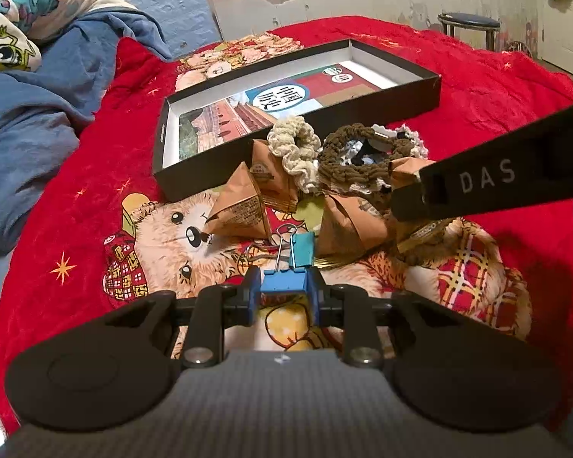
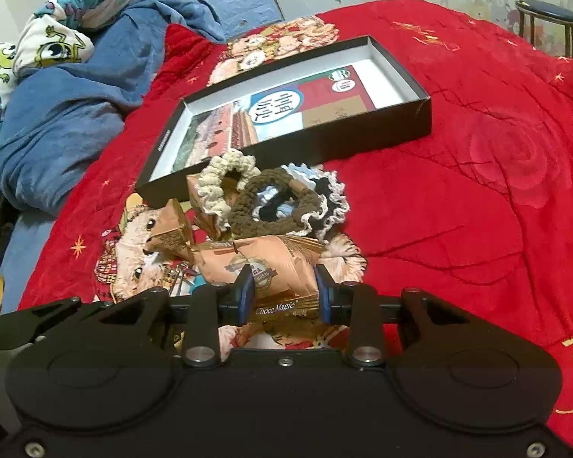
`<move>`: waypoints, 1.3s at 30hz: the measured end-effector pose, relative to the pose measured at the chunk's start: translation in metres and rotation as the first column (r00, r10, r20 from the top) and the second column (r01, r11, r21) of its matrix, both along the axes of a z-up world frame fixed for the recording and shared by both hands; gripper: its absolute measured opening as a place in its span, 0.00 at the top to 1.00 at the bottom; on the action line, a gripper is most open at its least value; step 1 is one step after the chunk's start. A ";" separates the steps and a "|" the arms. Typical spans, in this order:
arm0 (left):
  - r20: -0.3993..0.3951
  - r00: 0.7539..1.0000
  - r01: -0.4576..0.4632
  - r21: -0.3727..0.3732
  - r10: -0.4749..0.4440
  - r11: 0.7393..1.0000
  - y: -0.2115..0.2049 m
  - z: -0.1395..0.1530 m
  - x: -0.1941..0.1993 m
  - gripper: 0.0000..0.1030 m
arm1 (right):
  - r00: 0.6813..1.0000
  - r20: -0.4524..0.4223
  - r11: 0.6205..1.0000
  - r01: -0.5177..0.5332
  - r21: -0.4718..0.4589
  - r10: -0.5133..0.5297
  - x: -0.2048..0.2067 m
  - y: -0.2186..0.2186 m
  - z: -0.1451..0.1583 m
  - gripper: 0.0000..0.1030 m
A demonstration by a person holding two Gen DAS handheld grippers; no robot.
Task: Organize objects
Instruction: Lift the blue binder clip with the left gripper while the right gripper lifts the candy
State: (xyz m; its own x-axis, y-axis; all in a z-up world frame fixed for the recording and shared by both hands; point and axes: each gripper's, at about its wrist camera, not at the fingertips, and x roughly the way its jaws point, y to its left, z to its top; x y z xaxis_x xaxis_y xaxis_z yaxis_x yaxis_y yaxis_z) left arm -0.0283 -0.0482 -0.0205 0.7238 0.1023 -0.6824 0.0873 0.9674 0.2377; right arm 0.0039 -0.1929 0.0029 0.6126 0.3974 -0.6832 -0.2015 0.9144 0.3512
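Left wrist view: left tool is clamped on a blue clip just above the red blanket. Right tool grips a brown snack packet at the pile's near edge. Scrunchies and more packets lie against the open black box, on the bed.
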 end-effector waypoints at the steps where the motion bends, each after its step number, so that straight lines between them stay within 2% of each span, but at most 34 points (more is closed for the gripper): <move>1: 0.003 1.000 -0.002 -0.002 0.002 1.000 0.000 0.001 0.000 0.72 | 1.000 0.003 1.000 -0.002 0.002 0.002 0.000 0.000 0.001 0.70; 12: 0.024 1.000 -0.019 -0.017 0.019 1.000 0.005 0.008 -0.003 0.72 | 1.000 -0.007 0.999 -0.019 0.036 0.019 -0.008 -0.001 0.008 0.70; 23: 0.116 0.992 -0.046 -0.045 0.051 0.998 0.017 0.030 -0.003 0.72 | 0.992 0.119 0.998 -0.044 0.051 0.037 -0.016 0.008 0.032 0.70; 26: 0.144 0.985 -0.079 -0.088 0.092 0.993 0.031 0.040 0.003 0.72 | 0.988 0.155 0.998 -0.021 0.060 0.011 -0.015 0.007 0.043 0.70; 32: 0.204 0.967 -0.128 -0.124 0.152 0.984 0.054 0.054 0.020 0.72 | 0.970 0.242 0.997 -0.005 0.081 -0.015 0.001 0.003 0.082 0.70; 35: 0.225 0.958 -0.136 -0.183 0.176 0.974 0.068 0.063 0.026 0.72 | 0.963 0.269 0.993 -0.008 0.120 -0.025 0.018 0.003 0.104 0.70; 39: 0.249 0.946 -0.163 -0.192 0.209 0.968 0.082 0.076 0.042 0.72 | 0.957 0.289 0.992 -0.030 0.124 -0.007 0.054 0.017 0.132 0.70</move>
State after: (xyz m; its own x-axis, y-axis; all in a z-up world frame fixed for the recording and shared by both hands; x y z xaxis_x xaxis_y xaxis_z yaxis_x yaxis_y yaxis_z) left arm 0.0139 0.0337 0.0552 0.8594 0.1542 -0.4875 -0.1423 0.9879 0.0617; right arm 0.0583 -0.1762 0.1353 0.7707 0.4770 -0.4225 -0.3217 0.8636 0.3882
